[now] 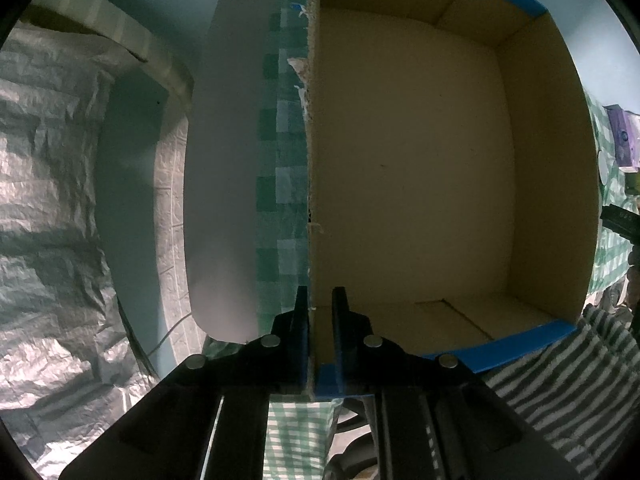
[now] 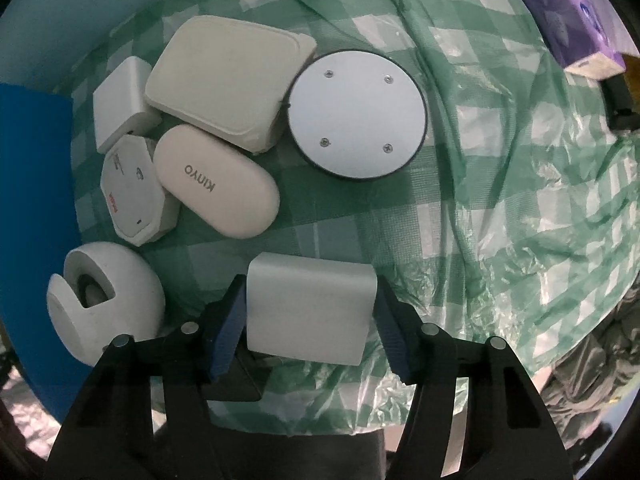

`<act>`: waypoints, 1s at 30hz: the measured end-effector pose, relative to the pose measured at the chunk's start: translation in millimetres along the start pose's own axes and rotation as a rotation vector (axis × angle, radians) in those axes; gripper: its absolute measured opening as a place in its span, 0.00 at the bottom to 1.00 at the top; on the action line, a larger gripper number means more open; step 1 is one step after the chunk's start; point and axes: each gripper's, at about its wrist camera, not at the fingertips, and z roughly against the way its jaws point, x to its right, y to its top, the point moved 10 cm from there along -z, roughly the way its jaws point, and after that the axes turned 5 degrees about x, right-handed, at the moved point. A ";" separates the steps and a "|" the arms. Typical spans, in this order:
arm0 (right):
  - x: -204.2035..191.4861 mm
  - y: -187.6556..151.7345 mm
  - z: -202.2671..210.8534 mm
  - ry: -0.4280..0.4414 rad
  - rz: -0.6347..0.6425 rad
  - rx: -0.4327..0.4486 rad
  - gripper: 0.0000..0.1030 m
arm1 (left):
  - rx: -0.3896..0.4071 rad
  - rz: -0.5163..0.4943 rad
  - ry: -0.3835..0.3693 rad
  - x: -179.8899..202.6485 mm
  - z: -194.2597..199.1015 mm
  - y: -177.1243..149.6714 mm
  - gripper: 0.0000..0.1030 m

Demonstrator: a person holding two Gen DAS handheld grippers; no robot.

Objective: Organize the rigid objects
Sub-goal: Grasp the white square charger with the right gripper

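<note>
Left gripper: we see its jaws pinched narrow on the torn wall of the cardboard box, one finger outside, one inside.
Cardboard box: we look into a bare brown interior with a blue outer rim; it sits on the green checked tablecloth.
White flap: we see it lying just left of the box wall, over the cloth.
Right gripper: we see its blue pads on either side of the grey rounded block, touching or all but touching; we cannot tell how firm the grip is.
Grey rounded block: it rests on the cloth at the near edge.
Cluster beyond: the white oval case marked KINYO, the octagonal white device, the white charger cube and the flat beige case lie touching one another.
Round disc: it lies screws up, just beside the beige case.
White ball holder: it lies near left of the gripper.
Purple pack: it lies far right, well apart.
</note>
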 end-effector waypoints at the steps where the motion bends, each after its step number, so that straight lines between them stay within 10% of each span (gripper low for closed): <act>1: -1.8 0.8 -1.5 -0.011 0.012 0.002 0.59 | 0.000 0.000 0.000 0.0 0.0 -0.7 0.08; 30: -29.6 2.9 41.3 -0.058 0.174 0.113 0.57 | 0.006 -0.015 0.013 1.6 4.7 0.8 0.07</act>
